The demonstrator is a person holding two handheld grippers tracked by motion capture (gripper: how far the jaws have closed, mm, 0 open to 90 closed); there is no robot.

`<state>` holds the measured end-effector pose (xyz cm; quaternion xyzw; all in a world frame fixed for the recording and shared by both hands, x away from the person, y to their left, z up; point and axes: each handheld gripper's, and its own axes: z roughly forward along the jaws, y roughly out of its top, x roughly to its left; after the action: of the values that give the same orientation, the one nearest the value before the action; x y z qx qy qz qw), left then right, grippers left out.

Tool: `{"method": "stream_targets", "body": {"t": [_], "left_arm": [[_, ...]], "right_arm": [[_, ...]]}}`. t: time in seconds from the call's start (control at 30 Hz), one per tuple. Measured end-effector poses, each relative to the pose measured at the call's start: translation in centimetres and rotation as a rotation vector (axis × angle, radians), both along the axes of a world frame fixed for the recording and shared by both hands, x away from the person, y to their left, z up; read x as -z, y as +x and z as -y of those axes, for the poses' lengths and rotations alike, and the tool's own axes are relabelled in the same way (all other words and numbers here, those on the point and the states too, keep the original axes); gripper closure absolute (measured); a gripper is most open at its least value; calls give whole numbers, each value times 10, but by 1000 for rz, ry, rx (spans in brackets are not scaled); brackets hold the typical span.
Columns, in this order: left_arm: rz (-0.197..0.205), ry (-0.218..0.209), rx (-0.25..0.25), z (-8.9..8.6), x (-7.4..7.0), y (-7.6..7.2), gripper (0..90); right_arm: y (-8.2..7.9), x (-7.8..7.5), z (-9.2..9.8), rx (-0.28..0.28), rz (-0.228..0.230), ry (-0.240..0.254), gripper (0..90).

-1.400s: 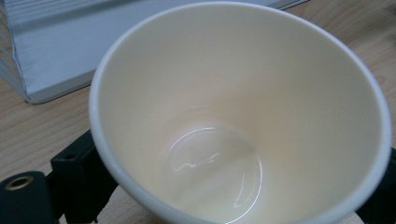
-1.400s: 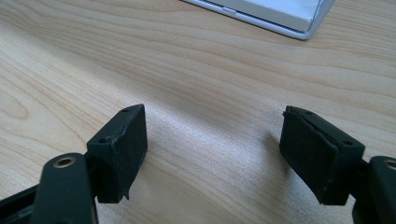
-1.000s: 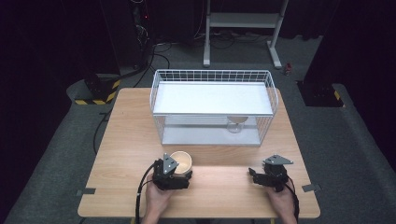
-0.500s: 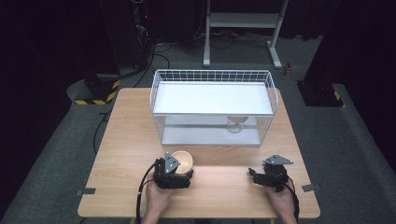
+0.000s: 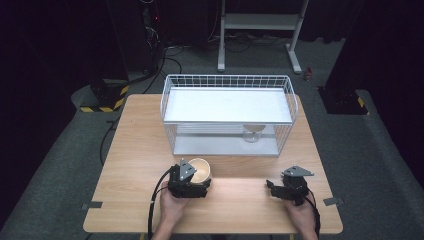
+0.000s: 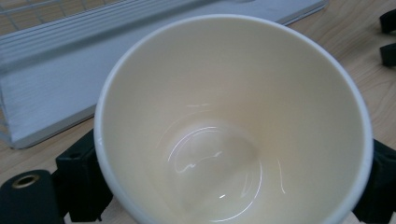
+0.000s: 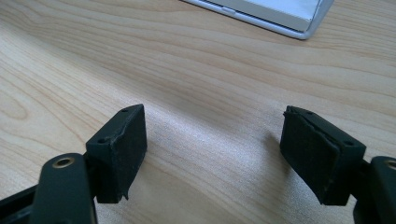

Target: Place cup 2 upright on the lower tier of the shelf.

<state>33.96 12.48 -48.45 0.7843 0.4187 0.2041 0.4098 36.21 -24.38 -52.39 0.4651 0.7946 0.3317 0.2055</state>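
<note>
The left tongs (image 5: pixel 200 187) hold a cream paper cup (image 5: pixel 199 170) at the near-left part of the wooden surface (image 5: pixel 135 150), just in front of the white wire basket (image 5: pixel 227 112). In the left gripper view the jaws stand wide, one black pad on each side of the cup (image 6: pixel 233 116) wall, pressing it from outside. This side grip leaves the mouth unobstructed and keeps the pads clear of the rim, so the thin wall is likely to flex rather than crush.

The cup is empty; its glossy inner base is visible. Its long axis runs from base to mouth. In the high view the mouth faces upward and somewhat away from the person, toward the basket. Whether the base rests on the surface or is raised off it cannot be determined.

The right tongs (image 5: pixel 272 187) lie at the near-right part of the surface, well apart from the cup. In the right gripper view the jaws stand partly apart with bare wood (image 7: pixel 210 140) between them; they hold nothing. This position appears to be a standby that keeps the path to the basket free.

A second small cup-like object (image 5: pixel 252 134) stands inside the basket, under its upper shelf.
</note>
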Motion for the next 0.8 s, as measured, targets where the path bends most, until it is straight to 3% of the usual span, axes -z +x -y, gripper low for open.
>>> {"method": "stream_targets", "body": {"t": [0.13, 0.43, 0.5, 0.8], "left_arm": [[7, 34, -3, 1, -3, 4, 91], [4, 20, 7, 3, -10, 16, 91], [13, 33, 8, 4, -12, 20, 91], [12, 19, -13, 6, -17, 37, 91]], "right_arm": [[0, 0, 0, 0, 0, 0, 229], [0, 0, 0, 0, 0, 0, 229], [0, 0, 0, 0, 0, 0, 229], [0, 0, 0, 0, 0, -1, 229]]}}
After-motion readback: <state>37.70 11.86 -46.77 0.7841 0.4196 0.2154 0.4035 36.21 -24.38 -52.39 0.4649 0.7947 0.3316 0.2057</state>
